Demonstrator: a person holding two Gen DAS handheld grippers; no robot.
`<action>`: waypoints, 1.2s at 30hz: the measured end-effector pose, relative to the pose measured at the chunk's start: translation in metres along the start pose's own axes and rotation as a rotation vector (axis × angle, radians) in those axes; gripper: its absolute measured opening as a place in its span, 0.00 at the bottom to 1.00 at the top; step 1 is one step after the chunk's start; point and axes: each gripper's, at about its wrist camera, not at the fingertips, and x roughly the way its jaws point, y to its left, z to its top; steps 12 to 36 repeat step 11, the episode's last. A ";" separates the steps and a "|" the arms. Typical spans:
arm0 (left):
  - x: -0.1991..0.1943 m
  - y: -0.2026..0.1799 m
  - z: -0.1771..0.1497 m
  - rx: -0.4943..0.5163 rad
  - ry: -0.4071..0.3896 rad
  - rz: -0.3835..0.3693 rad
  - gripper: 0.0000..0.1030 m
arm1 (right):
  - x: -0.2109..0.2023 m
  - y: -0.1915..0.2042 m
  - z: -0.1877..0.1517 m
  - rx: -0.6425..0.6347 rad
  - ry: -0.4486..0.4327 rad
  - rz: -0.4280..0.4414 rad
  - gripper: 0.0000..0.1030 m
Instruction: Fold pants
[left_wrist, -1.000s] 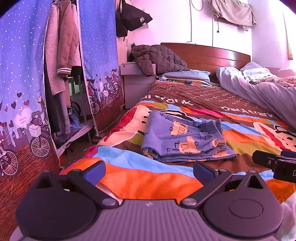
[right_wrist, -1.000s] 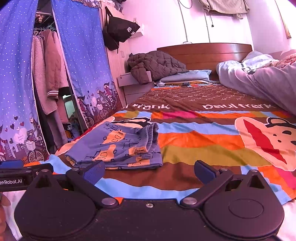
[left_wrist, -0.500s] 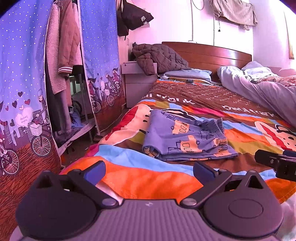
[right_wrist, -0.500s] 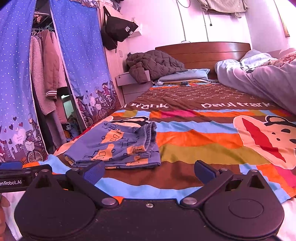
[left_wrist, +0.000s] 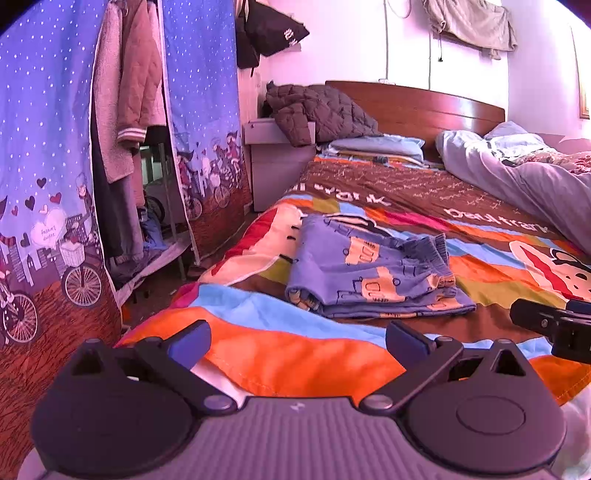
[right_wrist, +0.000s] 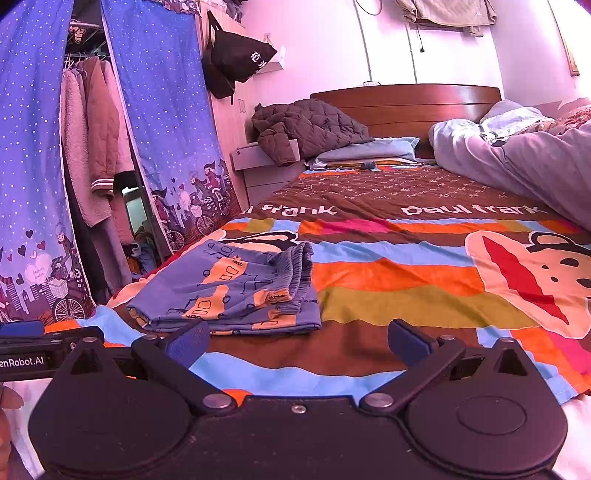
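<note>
Both hand-held grippers hover low over the near edge of the bed, fingers spread wide with nothing between them; the left gripper (left_wrist: 297, 338) has a grey ribbed body and blue finger pads (left_wrist: 190, 341), and the right gripper (right_wrist: 297, 338) has a black body with the same blue pads (right_wrist: 408, 339); each one's tip shows at the edge of the other's view, the right at the right side of the left wrist view, the left at the left side of the right wrist view. Beneath them spreads the striped cartoon bedspread in orange, blue, brown and green (left_wrist: 369, 354) (right_wrist: 406, 273), running far back to a curved brown wooden headboard (left_wrist: 424, 107) (right_wrist: 406, 99); at the left stands a blue star-dotted wardrobe curtain with bicycle prints (left_wrist: 48, 147) (right_wrist: 166, 110); a grey-lilac rumpled duvet (left_wrist: 517, 184) (right_wrist: 535, 166) lies at the far right; a dark brown quilted jacket (left_wrist: 317, 110) (right_wrist: 306, 129) is heaped at the far left by the headboard. The blue cartoon-print pants (left_wrist: 369, 273) (right_wrist: 236, 291) lie folded in a flat stack on the bedspread, just beyond both grippers, touching neither; their gathered waistband faces right.
</note>
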 end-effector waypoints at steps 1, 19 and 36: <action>0.001 0.000 0.000 -0.004 0.009 0.001 1.00 | 0.000 0.000 0.000 0.000 0.000 0.000 0.99; -0.003 0.003 -0.001 -0.028 -0.004 -0.016 1.00 | 0.000 -0.001 0.000 -0.001 -0.001 0.001 0.99; -0.003 0.003 -0.001 -0.028 -0.004 -0.016 1.00 | 0.000 -0.001 0.000 -0.001 -0.001 0.001 0.99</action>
